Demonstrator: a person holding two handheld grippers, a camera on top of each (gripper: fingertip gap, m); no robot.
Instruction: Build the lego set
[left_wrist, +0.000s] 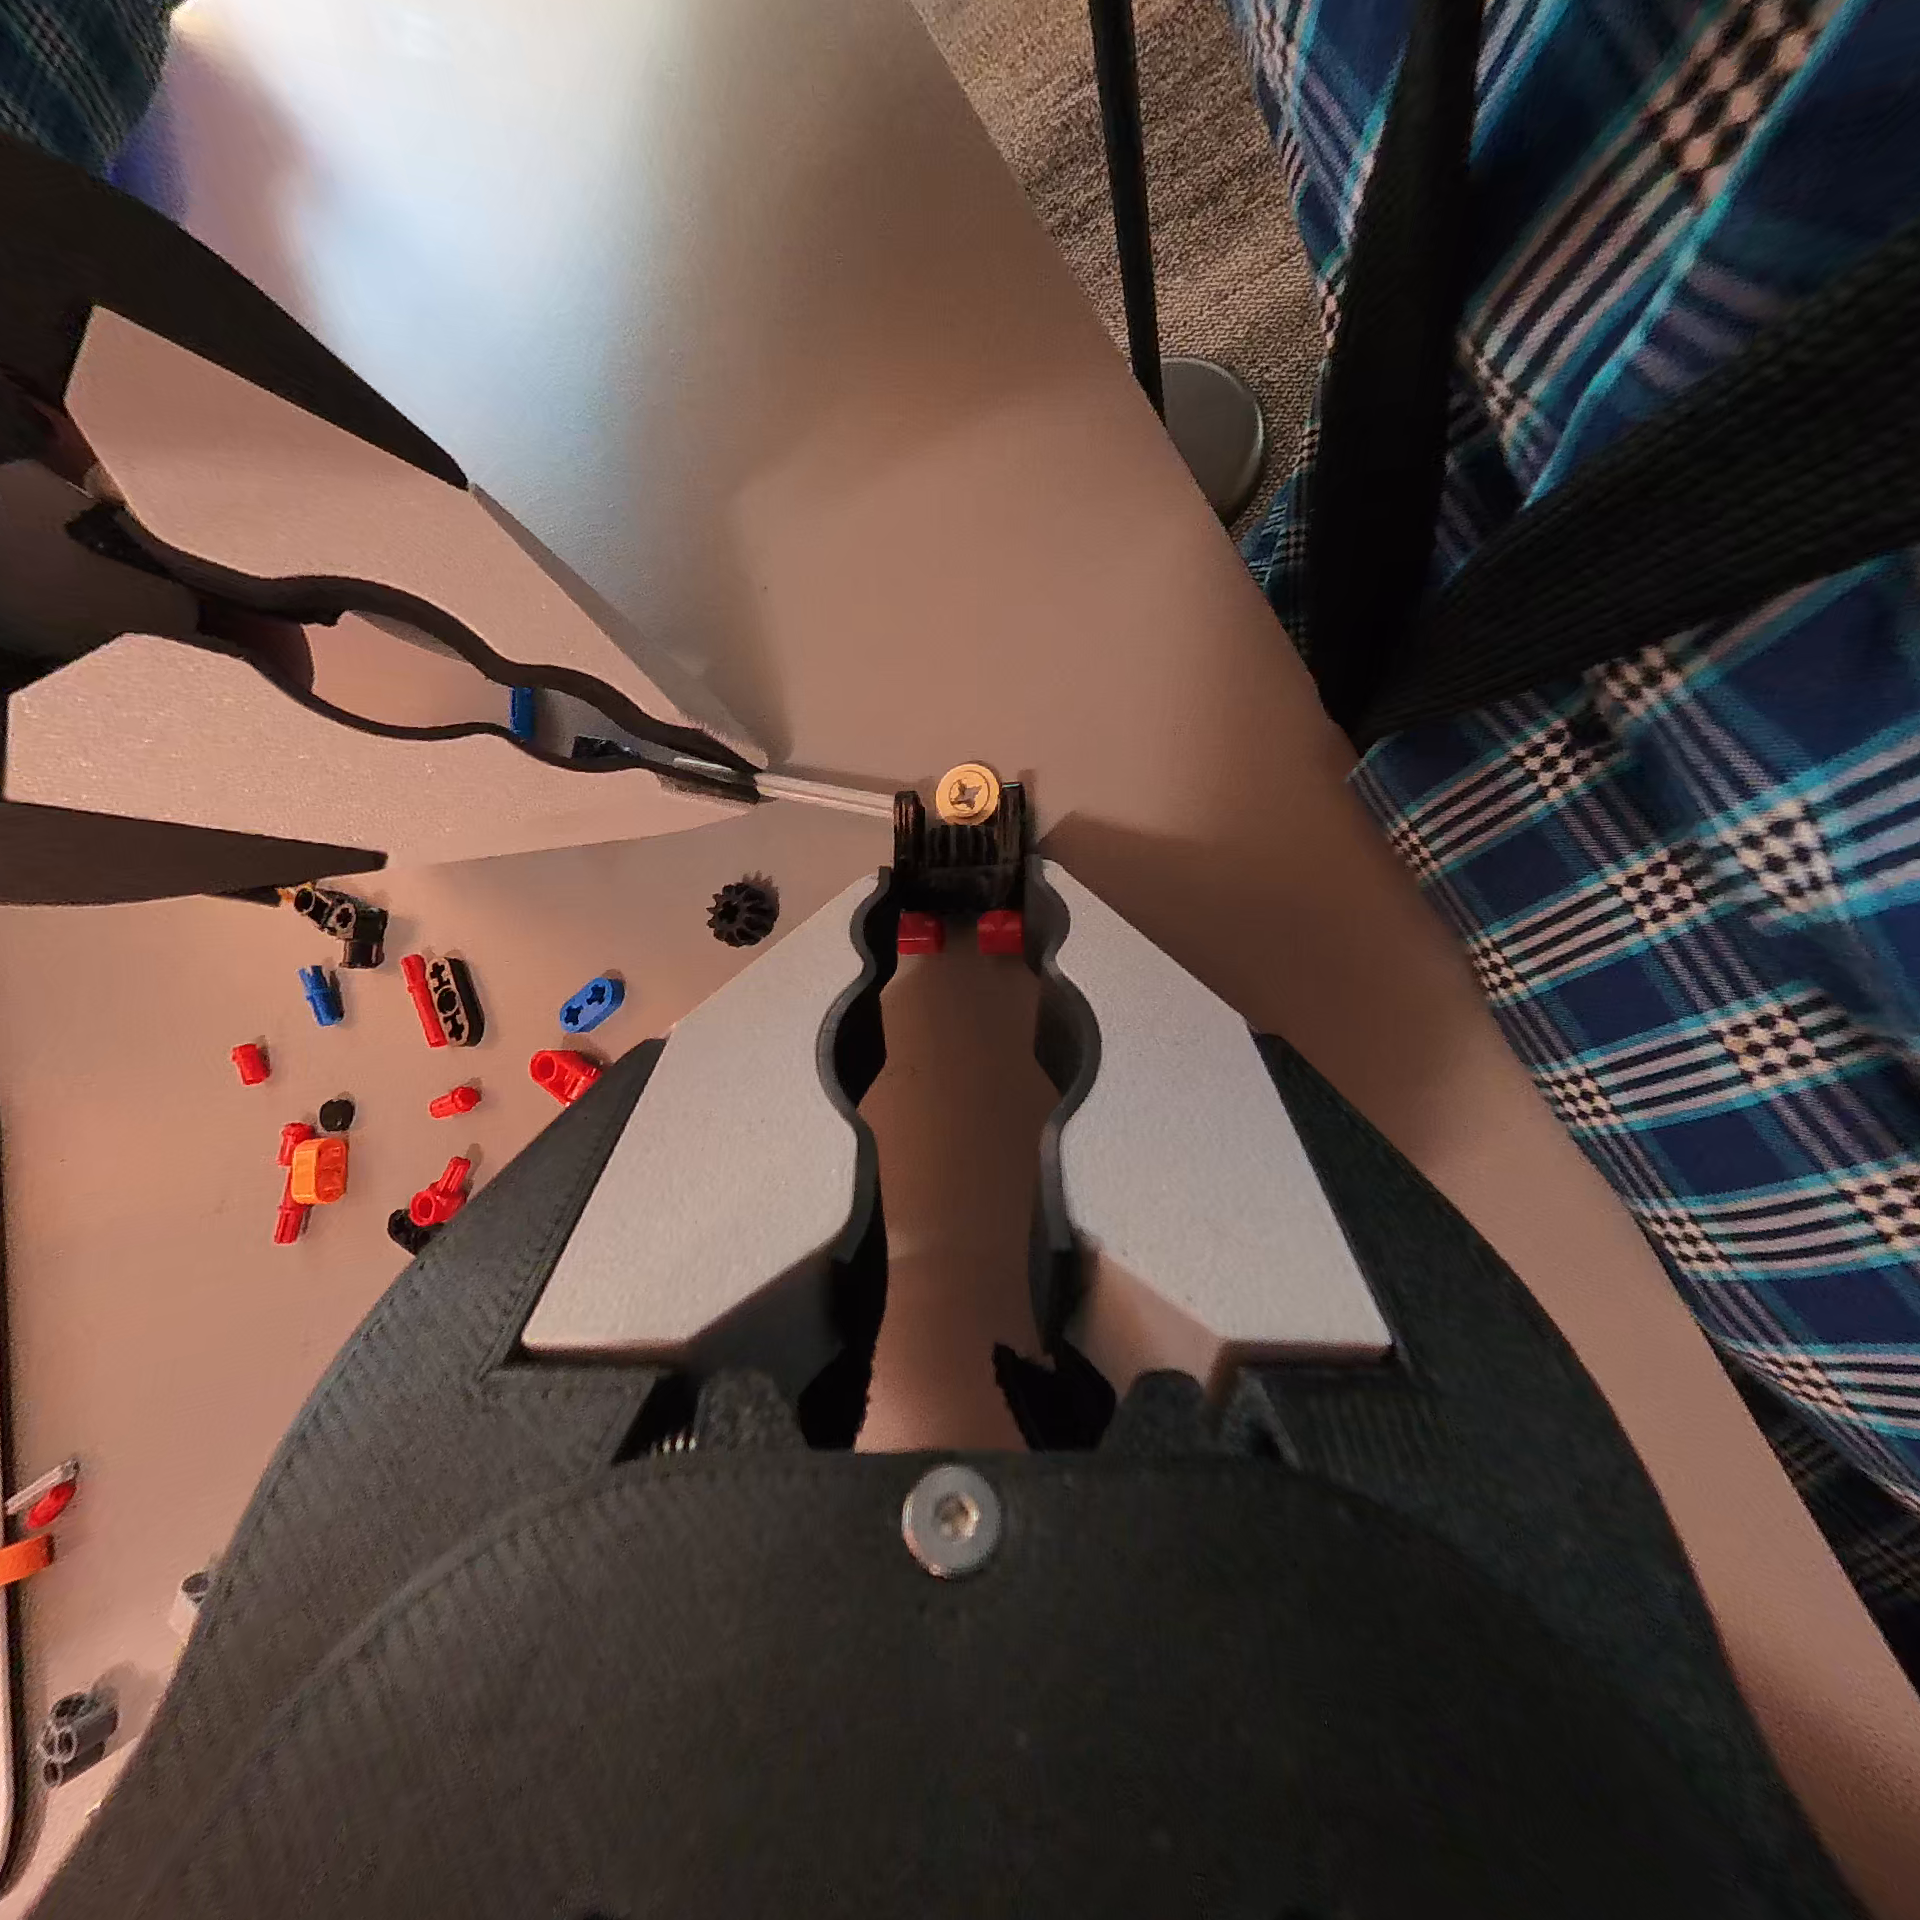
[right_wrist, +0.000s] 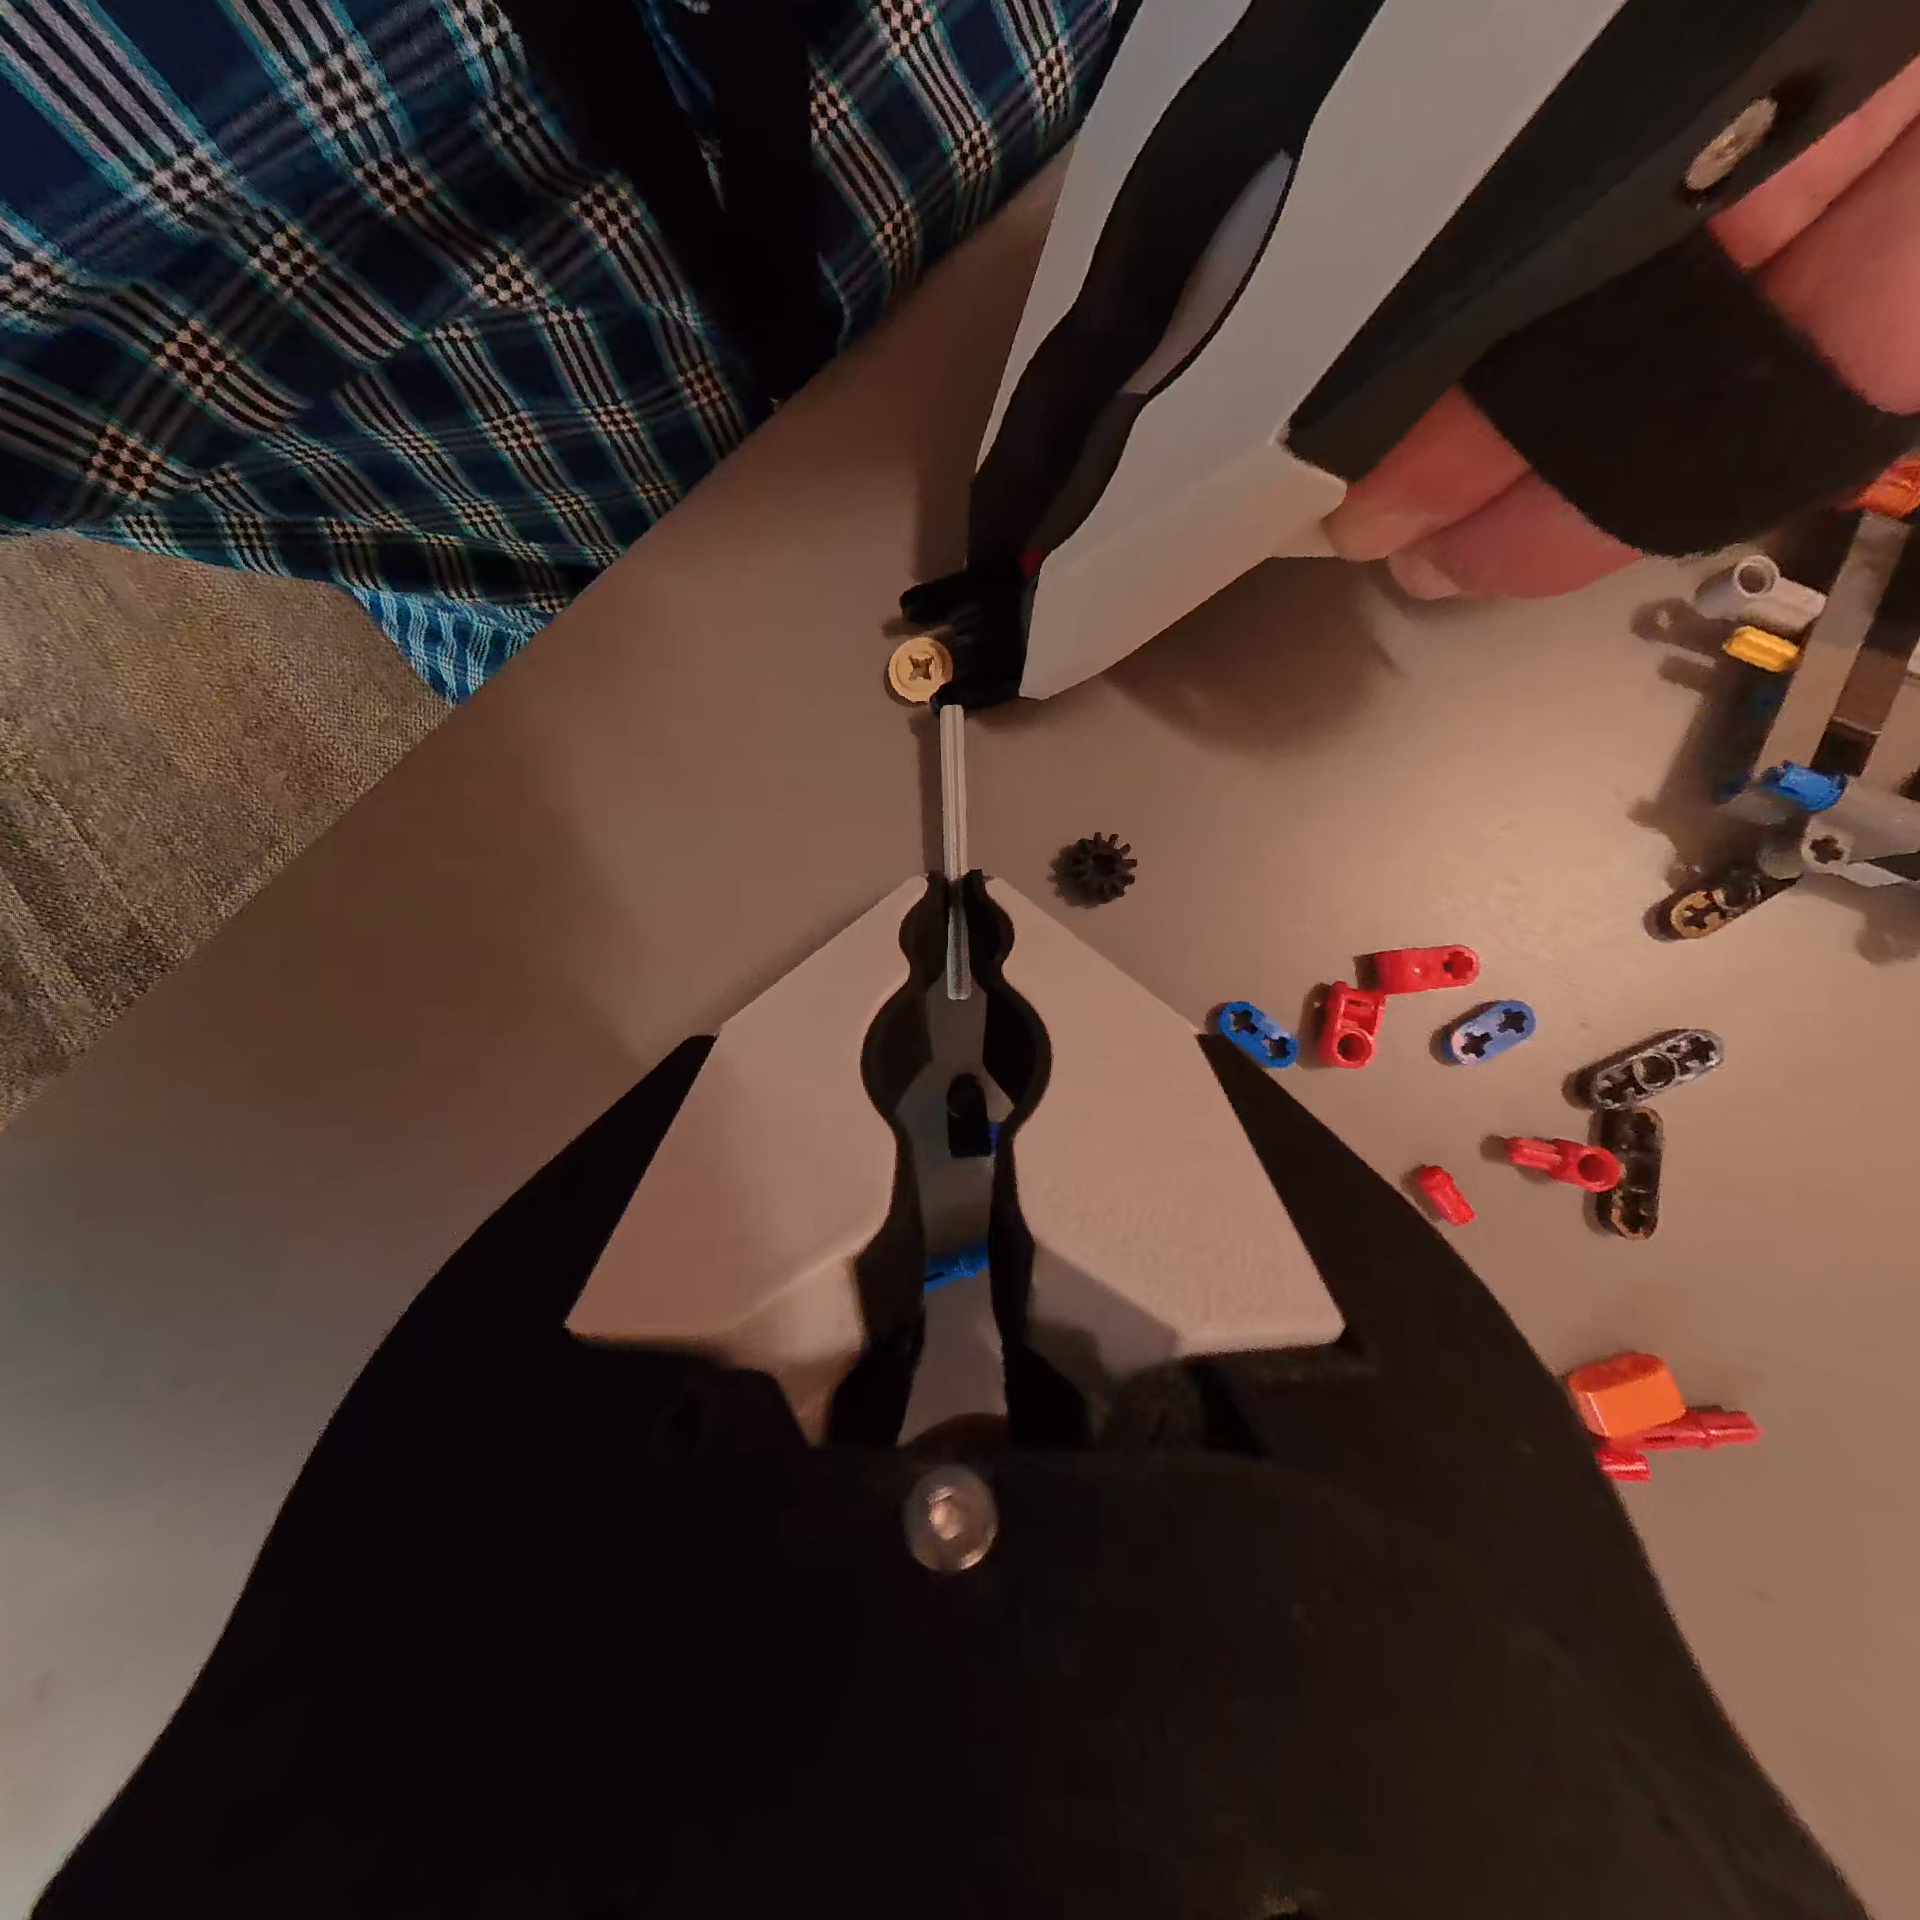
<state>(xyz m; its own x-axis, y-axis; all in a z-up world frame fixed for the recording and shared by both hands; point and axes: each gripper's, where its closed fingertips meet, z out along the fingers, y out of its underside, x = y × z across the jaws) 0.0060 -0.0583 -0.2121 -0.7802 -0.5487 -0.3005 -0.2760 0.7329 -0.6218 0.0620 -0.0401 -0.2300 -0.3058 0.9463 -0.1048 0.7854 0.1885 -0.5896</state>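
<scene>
My left gripper (left_wrist: 961, 883) is shut on a small black lego frame piece (left_wrist: 958, 847) with two red pins (left_wrist: 918, 933) at its near side, held at the table surface. A tan round piece (left_wrist: 966, 795) sits between the frame's two upright arms. My right gripper (right_wrist: 951, 888) is shut on a thin grey axle (right_wrist: 953, 795), whose far end touches the frame's side next to the tan piece (right_wrist: 920, 670). The axle (left_wrist: 826, 798) comes in from the left in the left wrist view. The left gripper (right_wrist: 1039, 623) shows at the top of the right wrist view.
A black gear (right_wrist: 1093, 868) lies just right of the axle. Loose red, blue and black pieces (right_wrist: 1351, 1023) and an orange piece (right_wrist: 1626, 1392) lie to the right. A partly built grey assembly (right_wrist: 1818, 821) is at far right. The table edge (right_wrist: 582, 623) and a person's plaid shirt are close behind the frame. The grippers' ends are close to 7 centimeters from one another.
</scene>
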